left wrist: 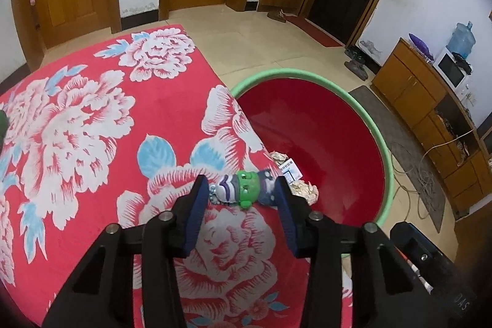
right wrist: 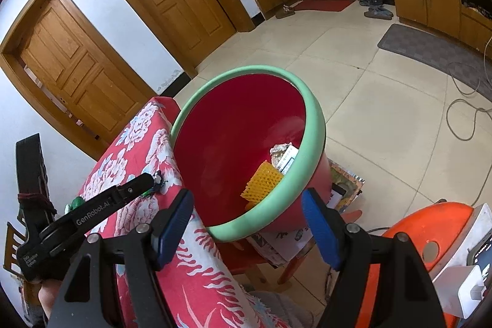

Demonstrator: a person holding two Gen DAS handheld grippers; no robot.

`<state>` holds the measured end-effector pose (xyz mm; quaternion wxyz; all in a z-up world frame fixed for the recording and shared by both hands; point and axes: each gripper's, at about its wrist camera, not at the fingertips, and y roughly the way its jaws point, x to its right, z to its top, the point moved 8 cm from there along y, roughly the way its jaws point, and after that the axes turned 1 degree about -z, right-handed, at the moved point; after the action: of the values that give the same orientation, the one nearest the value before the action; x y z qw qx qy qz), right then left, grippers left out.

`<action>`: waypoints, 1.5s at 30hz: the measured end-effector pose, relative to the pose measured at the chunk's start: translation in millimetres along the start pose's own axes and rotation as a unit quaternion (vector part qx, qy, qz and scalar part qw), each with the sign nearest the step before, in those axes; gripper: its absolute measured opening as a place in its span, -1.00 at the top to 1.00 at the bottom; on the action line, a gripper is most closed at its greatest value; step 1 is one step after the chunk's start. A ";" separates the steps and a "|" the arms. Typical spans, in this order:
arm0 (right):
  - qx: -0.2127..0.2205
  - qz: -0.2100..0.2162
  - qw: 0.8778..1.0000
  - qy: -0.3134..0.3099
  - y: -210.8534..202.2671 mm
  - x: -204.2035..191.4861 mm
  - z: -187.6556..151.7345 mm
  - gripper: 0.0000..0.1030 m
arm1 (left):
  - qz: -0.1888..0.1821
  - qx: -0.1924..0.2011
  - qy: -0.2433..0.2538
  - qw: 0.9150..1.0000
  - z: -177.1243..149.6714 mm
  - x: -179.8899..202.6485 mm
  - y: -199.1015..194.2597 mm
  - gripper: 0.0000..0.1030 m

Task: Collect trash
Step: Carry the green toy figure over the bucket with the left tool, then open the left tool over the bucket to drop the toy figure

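Note:
A small toy figure (left wrist: 246, 189), green, white and purple, lies at the right edge of the red floral tablecloth (left wrist: 92, 143). My left gripper (left wrist: 243, 192) is shut on it, one blue pad against each end. In the right wrist view, the left gripper (right wrist: 152, 179) shows at the table edge with the toy figure (right wrist: 159, 176) at its tip. The red bin with a green rim (left wrist: 369, 119) stands just beyond the table; it holds crumpled paper (right wrist: 279, 151), a white box (right wrist: 289, 159) and yellow mesh (right wrist: 263, 180). My right gripper (right wrist: 249, 223) hangs open above the bin rim (right wrist: 316, 125), with nothing in it.
The bin rests on a low red stool with printed papers (right wrist: 276, 242). An orange stool (right wrist: 430, 229) and a white charger (right wrist: 470, 288) sit at the right. A green object (right wrist: 75, 203) lies on the table. A grey mat (right wrist: 430, 48), cables (left wrist: 424, 174) and cabinets (left wrist: 415, 82) line the floor's right side.

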<state>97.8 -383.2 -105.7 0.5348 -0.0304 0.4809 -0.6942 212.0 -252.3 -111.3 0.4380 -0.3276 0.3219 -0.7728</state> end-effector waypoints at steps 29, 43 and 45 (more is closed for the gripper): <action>0.007 -0.002 1.000 0.012 4.1 12.7 4.5 -0.46 | -0.016 0.002 0.026 1.000 22.6 26.8 8.8 0.33; 0.010 -0.005 1.000 0.008 4.0 14.6 5.1 -0.46 | -0.009 -0.005 0.037 0.999 1.5 25.1 13.9 0.11; 0.011 -0.005 1.000 0.007 4.2 15.0 5.4 -0.46 | -0.033 -0.008 0.037 0.999 0.9 31.6 13.8 0.41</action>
<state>97.5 -398.1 -112.8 0.5281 -0.0226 0.4767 -0.7024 206.5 -286.3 -114.5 0.3976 -0.3126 0.3328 -0.7959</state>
